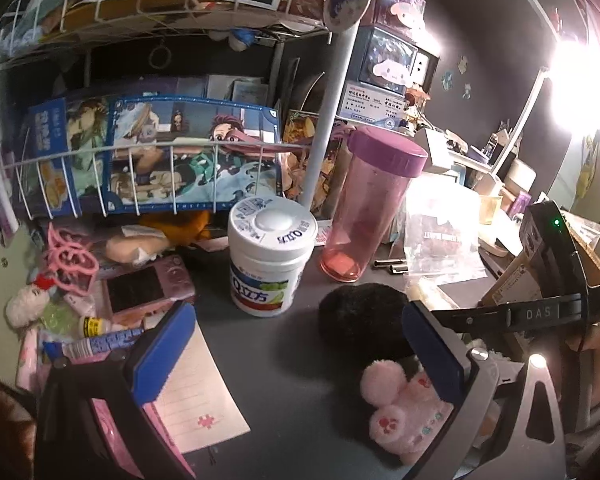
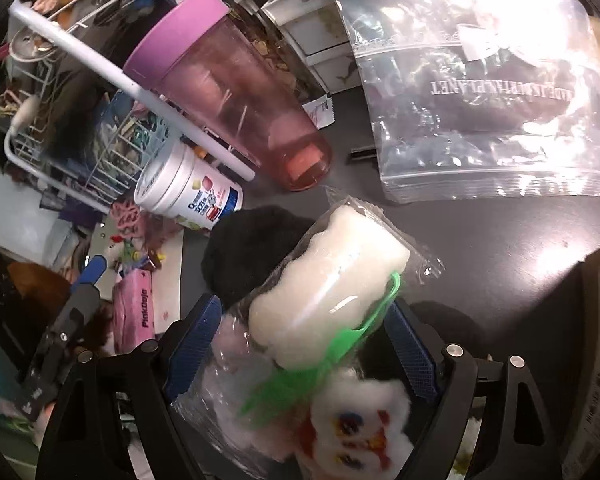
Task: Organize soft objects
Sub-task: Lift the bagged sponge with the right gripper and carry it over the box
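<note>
My left gripper (image 1: 296,344) is open and empty above the dark desk. A black fluffy pom (image 1: 360,320) and a pink plush toy (image 1: 404,408) lie by its right finger. My right gripper (image 2: 300,340) has a wrapped white sponge (image 2: 324,280) with a green handle between its blue pads (image 2: 414,356); the jaws stand wide and contact is unclear. A white plush with a painted face (image 2: 360,428) lies just below it. The black pom (image 2: 252,252) sits behind the sponge. The right gripper shows in the left wrist view (image 1: 552,308).
A white gum jar (image 1: 270,256), a pink tumbler (image 1: 372,208) and a clear zip bag (image 2: 484,88) stand on the desk. A white wire rack (image 1: 140,152) holds anime cards. A pink console (image 1: 144,284), notepad (image 1: 196,392) and small clutter lie left.
</note>
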`<state>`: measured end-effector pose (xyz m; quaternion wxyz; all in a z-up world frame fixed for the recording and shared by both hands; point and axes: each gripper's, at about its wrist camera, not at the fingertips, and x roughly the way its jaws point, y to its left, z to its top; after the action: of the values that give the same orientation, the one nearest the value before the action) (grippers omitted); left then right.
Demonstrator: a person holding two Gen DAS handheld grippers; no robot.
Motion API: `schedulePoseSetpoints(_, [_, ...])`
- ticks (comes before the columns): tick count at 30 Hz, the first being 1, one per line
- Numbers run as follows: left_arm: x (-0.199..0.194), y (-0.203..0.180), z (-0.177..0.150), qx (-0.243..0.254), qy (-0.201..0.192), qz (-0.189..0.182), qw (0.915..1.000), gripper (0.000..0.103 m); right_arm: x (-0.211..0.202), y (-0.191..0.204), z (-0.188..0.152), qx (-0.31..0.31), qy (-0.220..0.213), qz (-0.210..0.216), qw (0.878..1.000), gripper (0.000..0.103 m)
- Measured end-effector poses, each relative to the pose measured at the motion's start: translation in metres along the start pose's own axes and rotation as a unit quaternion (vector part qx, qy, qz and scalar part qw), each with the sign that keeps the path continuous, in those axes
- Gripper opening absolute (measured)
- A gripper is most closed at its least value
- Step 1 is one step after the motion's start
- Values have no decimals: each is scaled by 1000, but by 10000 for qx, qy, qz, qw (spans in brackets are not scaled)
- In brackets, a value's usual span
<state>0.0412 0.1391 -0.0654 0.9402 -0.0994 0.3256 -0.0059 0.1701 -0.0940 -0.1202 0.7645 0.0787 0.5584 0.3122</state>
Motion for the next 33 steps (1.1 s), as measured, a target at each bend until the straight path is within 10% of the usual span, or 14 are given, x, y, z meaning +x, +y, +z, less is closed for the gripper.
schedulePoseSetpoints(4, [2, -1, 3, 17, 4, -14, 10000, 103, 10, 9, 0, -256, -5, -242, 9994, 80])
schedulePoseSetpoints(8, [4, -1, 3, 30, 37, 11, 10000, 103, 8, 9, -7, -390, -128, -223, 9989, 49])
schedulePoseSetpoints(13, [8, -8, 7, 83, 83, -187, 9998, 103, -5, 17, -19, -802, -424, -199, 9957, 39])
schedulePoseSetpoints(23, [-7, -49, 33, 334, 13, -1725, 9845, 102, -62, 73, -47, -2217, -1435, 112, 9644, 38])
schedulePoseSetpoints(33, [-48, -100, 56, 378, -201, -2695, 9621, 34, -123, 92, -68, -3081, -2231, 425, 9239, 38])
